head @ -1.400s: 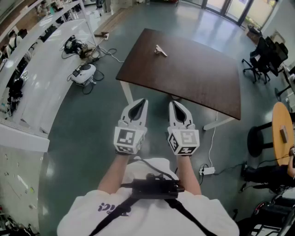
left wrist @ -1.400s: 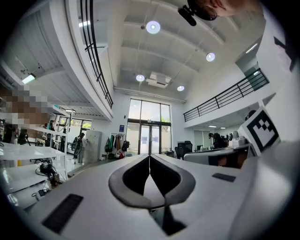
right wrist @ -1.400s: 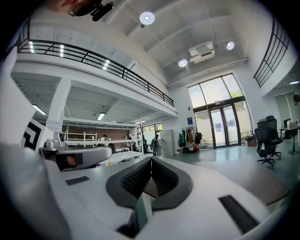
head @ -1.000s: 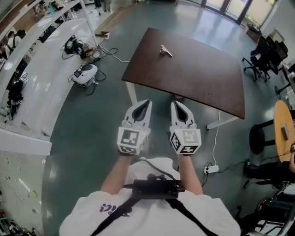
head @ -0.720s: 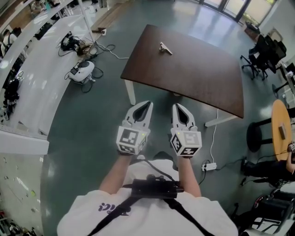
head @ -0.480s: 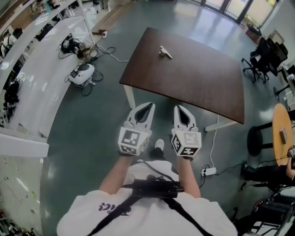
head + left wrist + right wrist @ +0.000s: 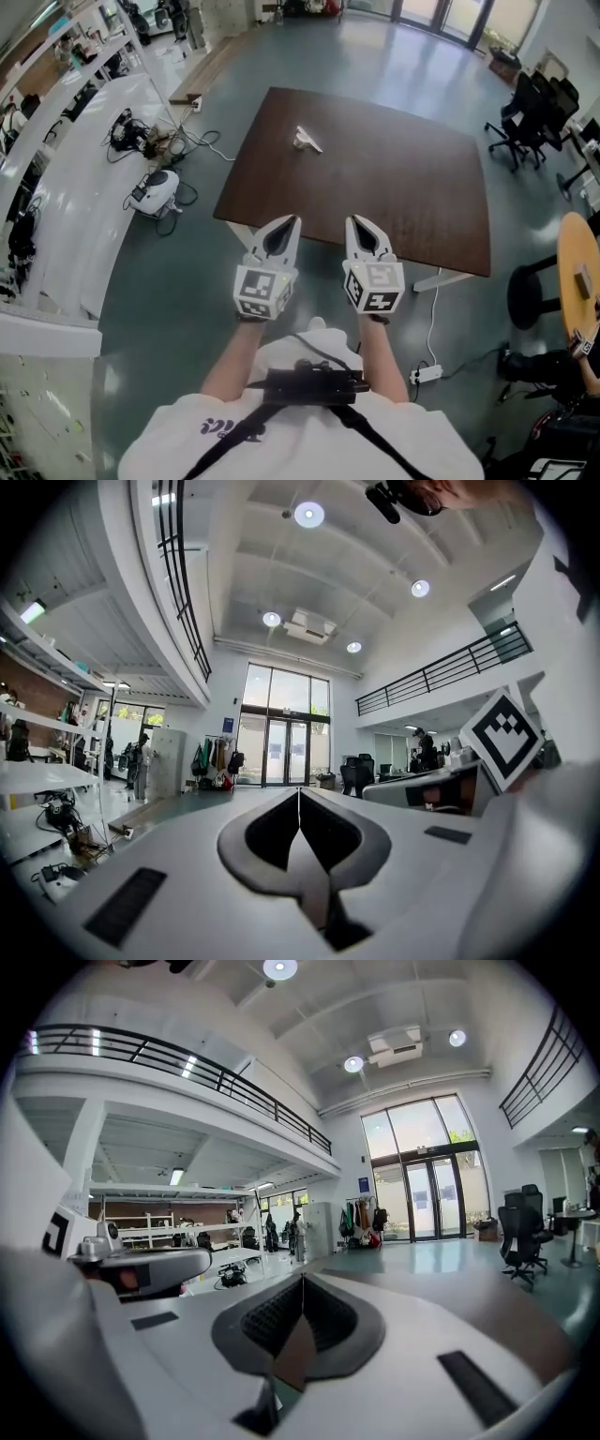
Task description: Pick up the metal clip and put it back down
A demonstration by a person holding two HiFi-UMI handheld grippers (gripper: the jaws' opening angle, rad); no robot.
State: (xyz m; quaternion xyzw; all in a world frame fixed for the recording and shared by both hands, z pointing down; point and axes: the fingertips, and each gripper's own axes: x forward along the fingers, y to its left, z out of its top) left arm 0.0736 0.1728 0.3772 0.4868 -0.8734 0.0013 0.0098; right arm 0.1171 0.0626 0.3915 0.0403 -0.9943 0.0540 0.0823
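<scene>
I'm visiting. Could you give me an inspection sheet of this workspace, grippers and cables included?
Surface: dark brown table, on white legs.
Job's things: metal clip lying on the table's far left part.
Clutter: nothing seen on the table.
Grippers: left gripper and right gripper both shut, empty, by the near edge, apart from the clip.
Cables: tangled cables at left; power strip on the floor at right.
Surroundings: white bench at left, office chairs at right.

Left gripper and right gripper held side by side at chest height on bare forearms, pointing forward. Both sets of fingers fully closed, tips touching, nothing between them.
</scene>
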